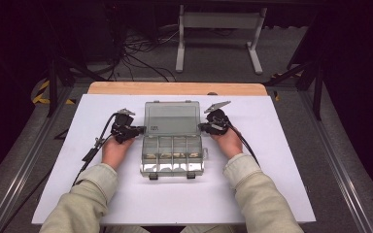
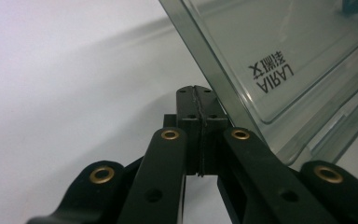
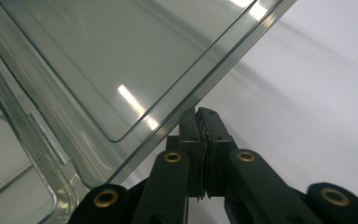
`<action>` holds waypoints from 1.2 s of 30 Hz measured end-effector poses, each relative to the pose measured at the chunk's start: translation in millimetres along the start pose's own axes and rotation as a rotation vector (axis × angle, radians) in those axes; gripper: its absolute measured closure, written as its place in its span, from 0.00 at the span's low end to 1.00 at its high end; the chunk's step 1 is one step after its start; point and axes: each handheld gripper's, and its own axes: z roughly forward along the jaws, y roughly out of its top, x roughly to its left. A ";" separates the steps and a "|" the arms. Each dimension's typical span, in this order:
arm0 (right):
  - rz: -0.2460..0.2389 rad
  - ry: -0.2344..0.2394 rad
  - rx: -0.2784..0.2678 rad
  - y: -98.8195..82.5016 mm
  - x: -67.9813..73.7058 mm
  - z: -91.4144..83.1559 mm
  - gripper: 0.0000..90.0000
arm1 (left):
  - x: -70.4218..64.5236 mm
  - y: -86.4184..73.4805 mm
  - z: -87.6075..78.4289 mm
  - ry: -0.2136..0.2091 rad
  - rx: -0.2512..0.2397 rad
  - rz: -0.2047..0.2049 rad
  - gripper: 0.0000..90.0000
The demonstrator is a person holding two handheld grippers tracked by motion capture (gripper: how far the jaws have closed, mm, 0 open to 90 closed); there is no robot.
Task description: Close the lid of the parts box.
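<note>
Both grippers (image 1: 138,130) (image 1: 201,127), jaws together, flank the open box (image 1: 172,145) on white tabletop (image 1: 272,184).

Clear plastic compartment box (image 1: 172,156) sits mid-table on the white sheet, approx centred btwn the two hands. Lid (image 1: 171,118) is open, raised and tilted back on the far side; smoky transparent, w/ a small printed label at its lower left corner. Base is split into narrow compartments w/ small items inside, too small to identify. Two dark latches at the near edge.
</note>
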 end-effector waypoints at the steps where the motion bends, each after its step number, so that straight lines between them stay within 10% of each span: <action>1: 0.000 0.000 0.000 0.0 0.0 0.0 1.00 | 0.0 0.0 0.0 0.000 0.000 0.000 1.00; 36: -0.046 -0.048 -0.126 12.2 4.5 -25.5 1.00 | -5.9 6.1 -13.6 0.011 -0.095 0.018 1.00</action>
